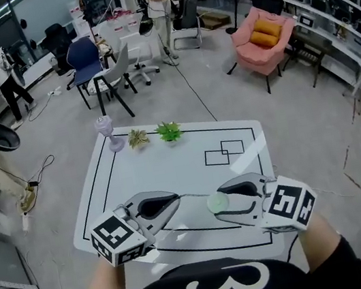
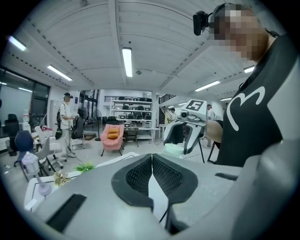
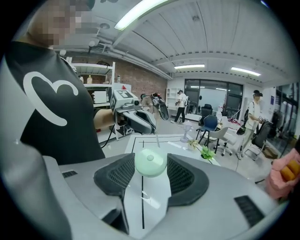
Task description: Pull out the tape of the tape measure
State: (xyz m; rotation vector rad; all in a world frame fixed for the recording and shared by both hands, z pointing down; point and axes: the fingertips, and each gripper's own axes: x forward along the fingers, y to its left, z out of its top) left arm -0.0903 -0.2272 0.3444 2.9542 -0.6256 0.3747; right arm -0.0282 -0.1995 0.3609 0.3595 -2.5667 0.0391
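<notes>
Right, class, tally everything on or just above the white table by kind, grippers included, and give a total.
Grippers: 2, the left gripper and the right gripper
Tape measure: 1, between the right gripper's jaws, its tape pinched by the left
Small plants: 2, a green plant and a beige plant
Lilac stemmed object: 1
Total: 6

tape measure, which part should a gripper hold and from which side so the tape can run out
Hold the round tape measure across its rim, one jaw on each opposite edge, as the right gripper does. Come from the side opposite the tape, which leaves toward the left gripper; that keeps its exit free.
</notes>
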